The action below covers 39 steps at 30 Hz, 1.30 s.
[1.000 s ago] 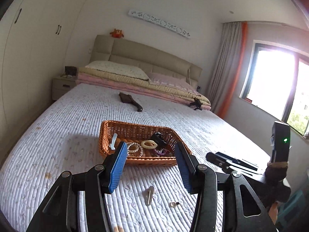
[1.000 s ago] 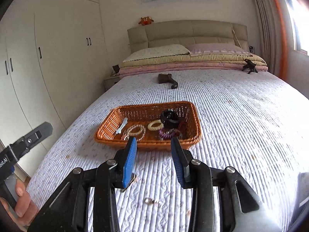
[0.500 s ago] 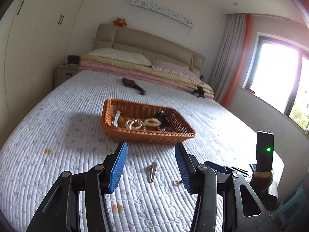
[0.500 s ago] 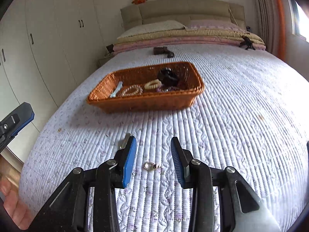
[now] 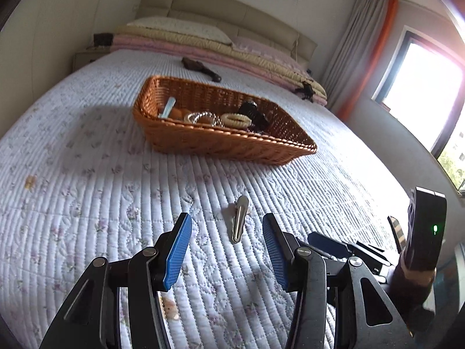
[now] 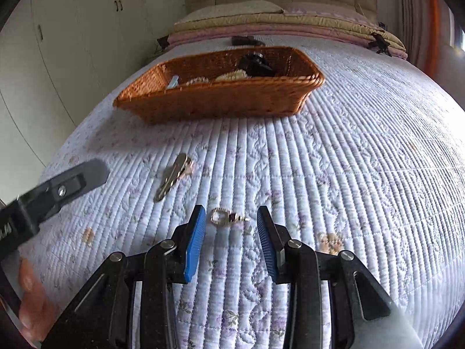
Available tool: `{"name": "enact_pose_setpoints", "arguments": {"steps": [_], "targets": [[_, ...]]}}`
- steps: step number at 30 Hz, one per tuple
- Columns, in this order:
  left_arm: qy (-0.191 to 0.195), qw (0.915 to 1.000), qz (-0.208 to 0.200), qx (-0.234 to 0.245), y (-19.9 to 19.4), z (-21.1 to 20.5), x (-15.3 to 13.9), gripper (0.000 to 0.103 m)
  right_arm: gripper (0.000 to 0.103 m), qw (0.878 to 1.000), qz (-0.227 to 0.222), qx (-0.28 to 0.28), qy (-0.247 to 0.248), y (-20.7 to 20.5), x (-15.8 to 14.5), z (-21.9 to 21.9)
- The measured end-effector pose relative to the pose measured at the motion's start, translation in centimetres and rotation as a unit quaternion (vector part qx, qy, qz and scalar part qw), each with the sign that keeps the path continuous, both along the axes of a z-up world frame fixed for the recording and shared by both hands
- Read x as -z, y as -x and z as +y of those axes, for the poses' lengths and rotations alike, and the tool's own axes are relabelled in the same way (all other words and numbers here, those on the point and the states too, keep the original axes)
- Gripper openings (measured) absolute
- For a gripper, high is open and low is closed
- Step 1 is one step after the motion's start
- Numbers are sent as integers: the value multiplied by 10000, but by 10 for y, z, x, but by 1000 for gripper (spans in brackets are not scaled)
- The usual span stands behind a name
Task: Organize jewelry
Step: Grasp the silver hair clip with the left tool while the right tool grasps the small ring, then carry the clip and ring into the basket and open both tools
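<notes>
Silver hair clip [image 5: 240,219] lies flat on the quilted bed, a small gold earring [image 6: 227,218] near it. The wicker basket [image 5: 221,142] beyond holds bracelets and a black piece.

Both wrist views low, bedward (shared basket [image 5: 221,142])

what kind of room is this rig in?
A home bedroom, most likely: a quilted bed with stacked pillows against a padded headboard, built-in wardrobes alongside, and a curtained window.
</notes>
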<state>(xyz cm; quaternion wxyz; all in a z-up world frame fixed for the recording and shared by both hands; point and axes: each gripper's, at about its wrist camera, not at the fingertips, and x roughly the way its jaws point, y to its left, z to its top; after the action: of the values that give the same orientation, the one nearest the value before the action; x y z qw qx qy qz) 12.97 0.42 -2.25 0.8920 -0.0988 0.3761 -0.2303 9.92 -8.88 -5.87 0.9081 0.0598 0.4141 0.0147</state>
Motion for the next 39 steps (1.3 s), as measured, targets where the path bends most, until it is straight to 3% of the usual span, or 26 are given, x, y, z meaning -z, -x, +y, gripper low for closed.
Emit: {"name": "enact_pose_setpoints", "arguments": {"steps": [6,10,14,18,22,25,34,39], "targets": [[-193,9995,118,223,-16,-14,7,51,39,9996,177,26,219,-12,7,5],[-225,9984,333,406,-25,-27,17,43,21,9989,207,239,337,-13,7,0],[-401,9965,452,575,-33,-45,24,37,15,9990,231,370,64,-14,6,-16],[-615,9945,485,691,-42,-65,27,35,15,9990,211,319,-247,-11,5,-29],[-756,9937,560,612,-52,-75,31,28,15,9995,185,109,-232,-9,4,-30],[-906,9934,543,456,-55,-78,33,16,19,9995,169,-117,-233,-5,4,-27],[-828,9954,480,-14,-41,-44,30,16,19,9954,158,-841,434,9,1,-18],[-574,9967,569,-38,-43,-32,35,16,22,9946,181,-936,406,7,0,-17]]}}
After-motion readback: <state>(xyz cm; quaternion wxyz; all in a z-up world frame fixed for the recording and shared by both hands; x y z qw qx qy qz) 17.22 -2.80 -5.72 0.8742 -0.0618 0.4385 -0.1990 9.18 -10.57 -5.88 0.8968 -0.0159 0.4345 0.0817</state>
